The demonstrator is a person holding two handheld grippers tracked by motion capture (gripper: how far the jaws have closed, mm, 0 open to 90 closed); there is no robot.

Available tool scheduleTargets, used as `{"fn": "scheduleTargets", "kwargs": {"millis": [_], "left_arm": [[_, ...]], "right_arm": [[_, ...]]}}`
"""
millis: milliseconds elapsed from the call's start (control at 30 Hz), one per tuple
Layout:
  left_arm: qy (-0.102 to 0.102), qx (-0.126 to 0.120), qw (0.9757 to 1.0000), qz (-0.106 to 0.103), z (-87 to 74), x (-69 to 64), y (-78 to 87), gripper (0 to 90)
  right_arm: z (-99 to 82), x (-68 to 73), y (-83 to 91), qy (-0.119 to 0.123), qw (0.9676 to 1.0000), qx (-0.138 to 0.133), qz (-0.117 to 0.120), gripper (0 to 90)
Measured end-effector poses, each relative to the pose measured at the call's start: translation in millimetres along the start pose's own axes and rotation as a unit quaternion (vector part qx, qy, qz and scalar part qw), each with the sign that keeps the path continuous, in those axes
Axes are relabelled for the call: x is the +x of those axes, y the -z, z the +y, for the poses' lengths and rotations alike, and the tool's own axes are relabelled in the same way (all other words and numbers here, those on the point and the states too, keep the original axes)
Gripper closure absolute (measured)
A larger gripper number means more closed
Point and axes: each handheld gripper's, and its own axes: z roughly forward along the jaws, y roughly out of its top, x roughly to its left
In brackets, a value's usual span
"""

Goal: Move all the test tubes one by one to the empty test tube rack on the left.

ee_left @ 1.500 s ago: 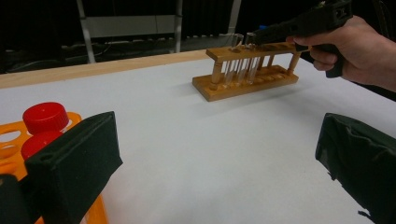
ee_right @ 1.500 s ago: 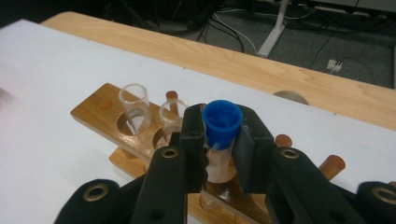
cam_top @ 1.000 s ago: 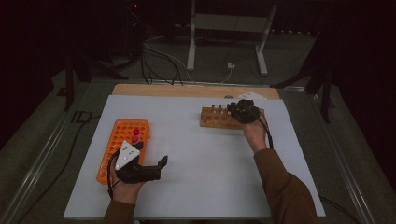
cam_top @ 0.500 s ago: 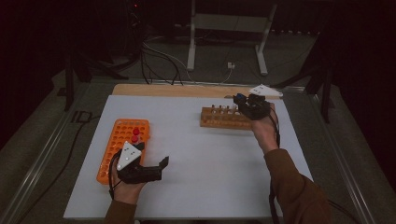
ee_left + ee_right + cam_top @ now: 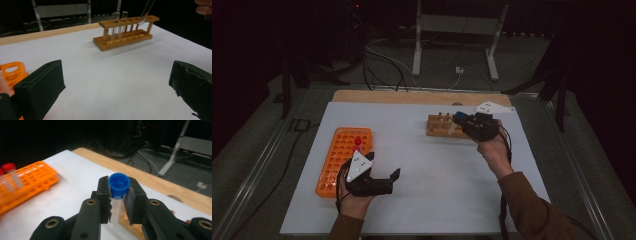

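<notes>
With our right gripper [image 5: 117, 202] clamped on the blue-capped tube [image 5: 117, 195] just under its cap, we should lift straight until its tip clears the wooden rack [image 5: 444, 127] below the jaws, while our left gripper [image 5: 384, 181] waits with jaws apart.

Lab-style recording setup, dim room. Bench [image 5: 427, 195] covered with white sheet, bare wooden strip along far edge. Wooden test-tube rack [image 5: 126, 31] holding glass tubes; orange plastic tube rack [image 5: 343, 159] with red-capped tubes. Clear tube with blue cap [image 5: 119, 185] among labware. Beyond bench: dark surroundings, metal stand legs [image 5: 454, 45], loose cables [image 5: 382, 67] on grey floor, metal rails beside bench.
</notes>
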Motion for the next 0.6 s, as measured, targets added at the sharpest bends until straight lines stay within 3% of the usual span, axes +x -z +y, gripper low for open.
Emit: {"fn": "scheduleTargets", "kwargs": {"millis": [300, 600], "left_arm": [[-0.023, 0.001, 0.9995, -0.024, 16.3, -16.8, -16.6, 0.7], [-0.03, 0.003, 0.9987, -0.041, 28.9, -24.6, -32.1, 6.4]], "right_arm": [[-2.3, 30.0, 4.2, 0.005, 0.9989, 0.007, 0.047, 76.1], [-0.4, 58.9, 7.3, 0.022, 0.9957, 0.017, 0.089, 76.0]]}}
